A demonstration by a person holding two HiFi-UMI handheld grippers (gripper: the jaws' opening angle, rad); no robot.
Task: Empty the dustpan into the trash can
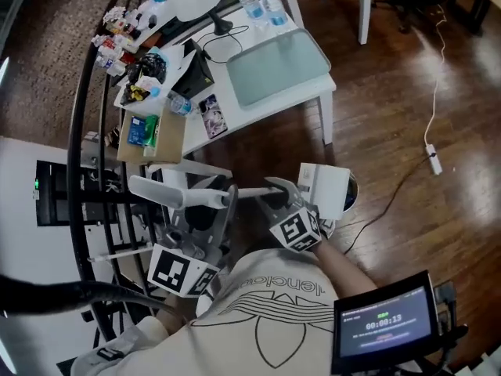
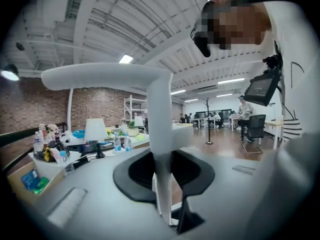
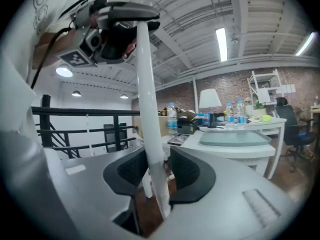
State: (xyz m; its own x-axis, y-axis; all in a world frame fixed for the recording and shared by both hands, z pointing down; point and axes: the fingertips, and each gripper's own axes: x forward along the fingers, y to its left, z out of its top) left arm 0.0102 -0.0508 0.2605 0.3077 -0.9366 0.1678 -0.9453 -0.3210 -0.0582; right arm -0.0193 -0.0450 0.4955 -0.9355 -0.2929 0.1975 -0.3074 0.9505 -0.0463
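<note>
Tight between left gripper (image 2: pixel 162 173) and right gripper (image 3: pixel 159 173) fingers (image 3: pixel 189 173): dustpan handle (image 3: pixel 146 84).

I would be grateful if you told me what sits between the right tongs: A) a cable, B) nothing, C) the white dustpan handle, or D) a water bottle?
C: the right gripper view shows the white dustpan handle gripped between the right tongs.
</note>
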